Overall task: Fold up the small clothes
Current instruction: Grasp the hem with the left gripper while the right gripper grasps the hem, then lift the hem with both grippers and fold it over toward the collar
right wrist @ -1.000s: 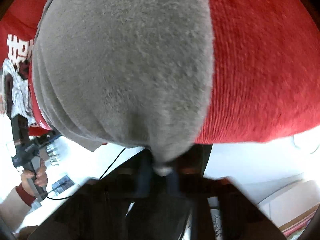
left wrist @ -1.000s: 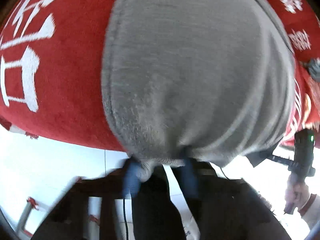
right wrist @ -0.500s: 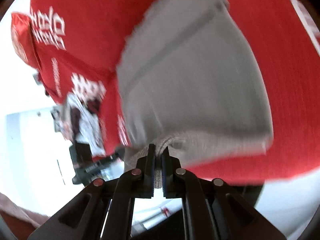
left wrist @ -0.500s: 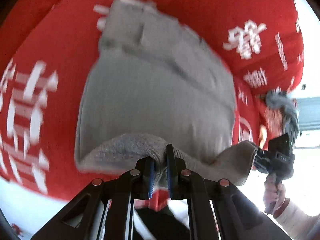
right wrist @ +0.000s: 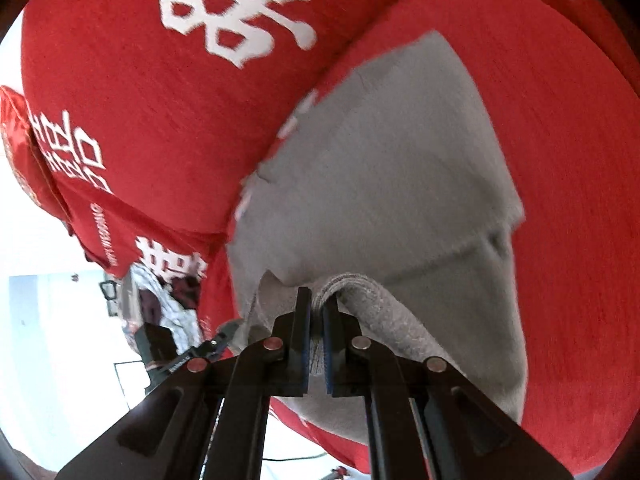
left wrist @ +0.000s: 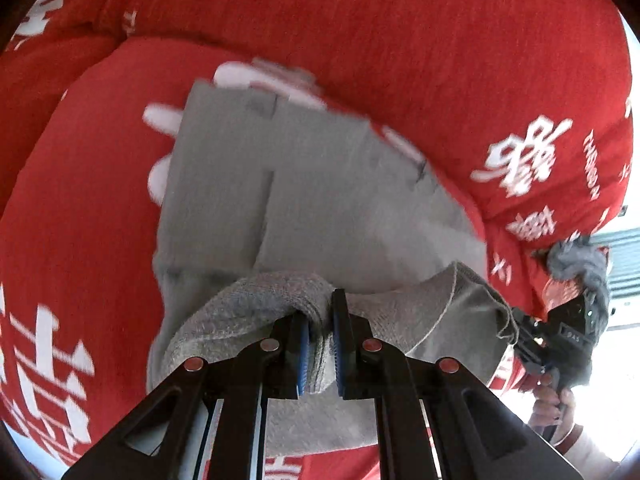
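Left gripper: left gripper (left wrist: 320, 344), black with blue pads, is nearly closed, pinching a bunched fold of the near edge of the small grey knitted garment (left wrist: 320, 200).
Right gripper: right gripper (right wrist: 316, 340) is likewise nearly closed on a rolled hem of the same garment (right wrist: 380, 184); in the left view it shows at the far right (left wrist: 524, 340), clamped on the other end of that edge.
Garment position: most of the grey cloth lies spread flat on the red fabric surface with white characters (left wrist: 440, 40); only the near edge is lifted and curled between the two grippers.
Handling: it looks soft, light and floppy, sagging between the grips, with a fuzzy knit that should not slip easily from the pads.
Where to hold: the two near corners, as gripped now, seem the right points; a mid-edge hold would probably let the corners droop.
Step in hand: likely carrying the near edge over toward the far edge to make a fold.
Surroundings: a heap of other clothes (right wrist: 168, 296) sits past the red cloth's edge.
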Available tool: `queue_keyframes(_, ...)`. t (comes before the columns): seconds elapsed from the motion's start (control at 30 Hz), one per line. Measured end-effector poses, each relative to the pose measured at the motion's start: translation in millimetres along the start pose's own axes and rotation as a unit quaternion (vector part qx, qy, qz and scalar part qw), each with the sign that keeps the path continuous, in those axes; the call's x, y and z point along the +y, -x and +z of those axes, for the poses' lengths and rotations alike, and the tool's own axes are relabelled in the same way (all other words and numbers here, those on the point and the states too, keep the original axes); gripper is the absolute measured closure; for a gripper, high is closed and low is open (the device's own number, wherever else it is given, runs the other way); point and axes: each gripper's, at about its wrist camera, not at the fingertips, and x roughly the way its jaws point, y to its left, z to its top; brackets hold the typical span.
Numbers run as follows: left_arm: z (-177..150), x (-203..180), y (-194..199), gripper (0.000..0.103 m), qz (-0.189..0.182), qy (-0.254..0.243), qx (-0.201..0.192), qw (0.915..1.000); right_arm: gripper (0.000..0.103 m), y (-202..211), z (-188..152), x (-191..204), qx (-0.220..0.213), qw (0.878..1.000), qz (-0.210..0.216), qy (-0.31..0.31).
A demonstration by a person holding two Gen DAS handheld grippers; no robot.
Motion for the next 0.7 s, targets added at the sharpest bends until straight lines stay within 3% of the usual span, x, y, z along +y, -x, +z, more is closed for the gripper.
queue_keyframes(0.2, 50.0, -0.4, -13.1, 0.092, 0.005, 0.012, -0.016, 0.9998, 0.098, -4.9, 54.4, 22.5, -0.009, 1.0, 0.005, 0.019)
queue_keyframes(0.3, 72.4, 1.3, -34.4, 0.092, 0.03, 0.022, -0.012, 0.9992, 0.098, -20.3, 82.1, 16.1, -0.006, 1.0, -0.007, 0.006)
queue_keyframes(0.43, 85.6, 0.8, -50.5, 0.089, 0.072, 0.042, -0.003, 0.9965, 0.098, -43.6, 109.2, 1.4, -0.009, 0.999, -0.019, -0.027)
queue_keyframes(0.53, 87.1, -5.2, -52.7, 0.089, 0.097, 0.024, -0.001, 0.9949, 0.098, -51.3, 118.9, -2.1, -0.015, 0.999, -0.019, -0.04)
queue_keyframes(0.7, 90.1, -9.9, -48.4, 0.089, 0.104, 0.013, 0.015, 0.9944, 0.098, -58.8, 129.0, -3.3, -0.011, 0.998, -0.033, -0.05)
